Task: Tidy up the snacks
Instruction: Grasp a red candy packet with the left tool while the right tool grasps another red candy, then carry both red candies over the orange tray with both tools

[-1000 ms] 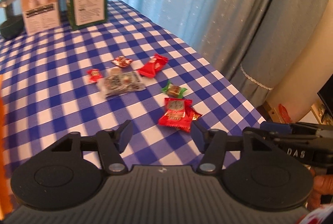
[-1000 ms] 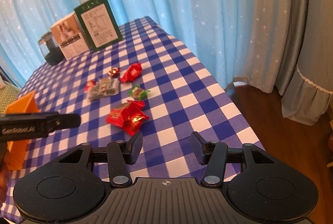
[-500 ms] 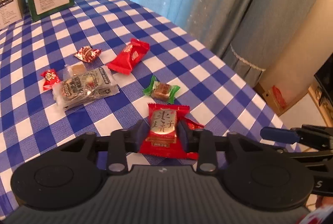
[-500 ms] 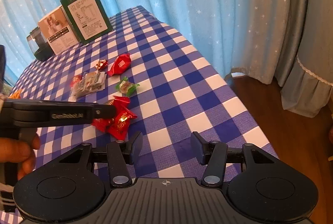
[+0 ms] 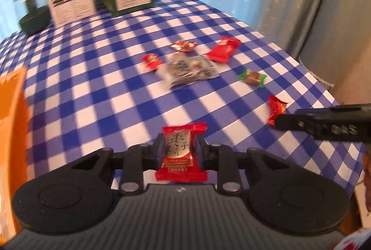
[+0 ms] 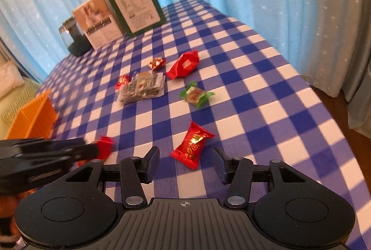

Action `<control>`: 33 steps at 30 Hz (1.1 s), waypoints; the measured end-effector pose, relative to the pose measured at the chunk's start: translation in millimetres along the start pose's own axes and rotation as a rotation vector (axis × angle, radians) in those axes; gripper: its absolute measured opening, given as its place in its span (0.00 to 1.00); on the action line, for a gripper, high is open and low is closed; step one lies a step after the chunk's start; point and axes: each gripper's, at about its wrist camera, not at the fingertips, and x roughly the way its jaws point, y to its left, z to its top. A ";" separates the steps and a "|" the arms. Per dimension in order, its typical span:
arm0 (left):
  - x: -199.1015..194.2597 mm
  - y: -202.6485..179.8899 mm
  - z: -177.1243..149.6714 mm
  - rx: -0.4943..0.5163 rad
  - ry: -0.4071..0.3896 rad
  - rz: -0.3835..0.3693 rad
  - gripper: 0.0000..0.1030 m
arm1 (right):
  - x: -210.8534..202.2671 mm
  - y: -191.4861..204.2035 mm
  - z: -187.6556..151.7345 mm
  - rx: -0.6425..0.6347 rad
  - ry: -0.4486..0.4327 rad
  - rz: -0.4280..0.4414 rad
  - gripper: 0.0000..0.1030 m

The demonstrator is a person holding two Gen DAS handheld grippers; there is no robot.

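Observation:
My left gripper (image 5: 179,150) is shut on a red snack packet with a gold label (image 5: 179,152), held above the checked tablecloth; it also shows in the right wrist view (image 6: 104,146). My right gripper (image 6: 185,165) is open and empty, just short of a red wrapped candy (image 6: 192,147) that lies on the cloth, also seen in the left wrist view (image 5: 276,108). Farther off lie a green-ended candy (image 6: 196,95), a clear grey packet (image 6: 142,87), a large red packet (image 6: 184,64) and two small red candies (image 6: 157,63) (image 6: 123,80).
An orange basket (image 6: 32,118) stands at the left of the table, also at the left edge of the left wrist view (image 5: 11,115). A green box (image 6: 135,4), a white box (image 6: 97,20) and a dark jar (image 6: 73,38) stand at the back. The table edge drops off on the right.
My left gripper closed on the red gold-label packet and lifted it off the cloth, swinging left toward the basket. My right gripper moved in close to the remaining red candy.

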 end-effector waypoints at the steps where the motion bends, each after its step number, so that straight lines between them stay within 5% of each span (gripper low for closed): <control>1: -2.0 3.0 -2.2 -0.009 -0.006 -0.001 0.23 | 4.8 1.8 1.0 -0.004 0.003 -0.004 0.42; 13: 0.8 11.0 -8.4 -0.005 -0.006 -0.017 0.28 | 38.3 33.8 0.3 -0.233 -0.014 -0.143 0.36; 16: 4.7 7.3 -8.6 0.027 0.006 -0.016 0.28 | 40.2 36.1 -0.8 -0.268 -0.019 -0.172 0.23; 33: -38.3 12.7 -14.8 -0.039 -0.020 -0.008 0.23 | -22.6 47.7 2.8 -0.190 -0.082 -0.089 0.20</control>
